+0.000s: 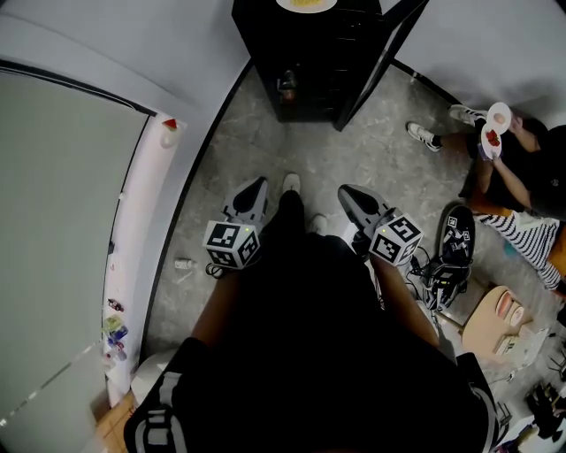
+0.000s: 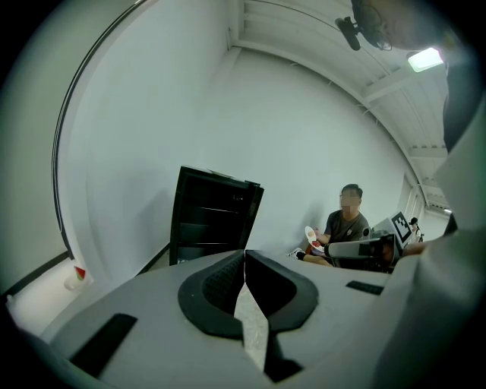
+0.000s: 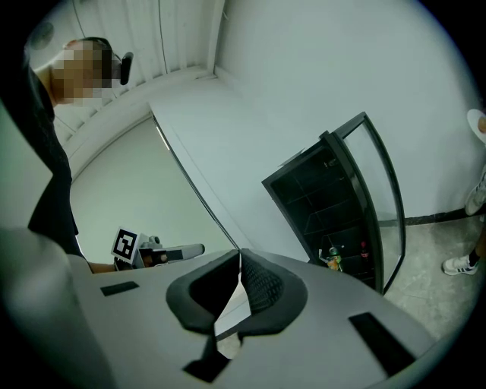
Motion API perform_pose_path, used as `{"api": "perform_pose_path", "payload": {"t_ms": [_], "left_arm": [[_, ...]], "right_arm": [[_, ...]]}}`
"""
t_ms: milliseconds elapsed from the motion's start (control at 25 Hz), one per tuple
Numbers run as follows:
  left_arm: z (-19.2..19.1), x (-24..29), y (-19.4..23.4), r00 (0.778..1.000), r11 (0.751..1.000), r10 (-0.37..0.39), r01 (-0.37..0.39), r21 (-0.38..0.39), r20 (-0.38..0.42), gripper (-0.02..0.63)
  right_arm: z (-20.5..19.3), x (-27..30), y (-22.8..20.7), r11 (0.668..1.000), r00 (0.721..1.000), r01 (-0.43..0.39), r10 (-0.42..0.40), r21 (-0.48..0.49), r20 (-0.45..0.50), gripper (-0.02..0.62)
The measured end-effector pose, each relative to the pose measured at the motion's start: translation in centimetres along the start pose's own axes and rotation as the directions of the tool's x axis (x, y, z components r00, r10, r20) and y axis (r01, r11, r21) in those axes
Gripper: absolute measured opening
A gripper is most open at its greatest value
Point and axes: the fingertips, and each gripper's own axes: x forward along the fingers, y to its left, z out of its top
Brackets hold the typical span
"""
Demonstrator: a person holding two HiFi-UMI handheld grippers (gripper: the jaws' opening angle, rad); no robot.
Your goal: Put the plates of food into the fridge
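The black fridge stands ahead on the grey floor with its glass door swung open to the right. A plate of yellow food rests on its top. A seated person at the right holds a plate with red food. My left gripper and right gripper hang side by side in front of me, both pointing at the fridge. In each gripper view the two jaws meet at the tips, left and right, both shut with nothing between them. Bottles sit on the fridge's bottom shelf.
A white wall and ledge run along the left. A small bottle lies on the floor by it. At the right are the seated person's legs, a spare gripper and a wooden board.
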Motion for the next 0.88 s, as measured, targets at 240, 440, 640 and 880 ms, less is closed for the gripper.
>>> {"api": "perform_pose_path", "payload": {"t_ms": [240, 440, 640, 880], "left_arm": [[0.9, 2.1, 2.2, 1.000, 1.000, -0.013, 0.013, -0.011, 0.005, 0.023], [2.9, 5.2, 5.6, 0.999, 0.999, -0.032, 0.032, -0.040, 0.013, 0.023], [5.7, 8.3, 8.8, 0.999, 0.999, -0.051, 0.051, 0.010, 0.000, 0.022], [7.9, 11.3, 12.3, 0.997, 0.997, -0.072, 0.072, 0.006, -0.014, 0.023]], "right_arm": [[0.7, 2.5, -1.2, 1.000, 1.000, 0.013, -0.013, 0.006, -0.016, 0.026], [3.2, 6.2, -3.0, 0.999, 0.999, 0.038, -0.038, 0.015, -0.006, 0.026], [6.1, 10.0, -5.3, 0.995, 0.997, 0.067, -0.069, 0.068, 0.023, 0.026], [8.9, 13.6, -7.3, 0.985, 0.992, 0.092, -0.103, 0.148, 0.069, 0.026]]}}
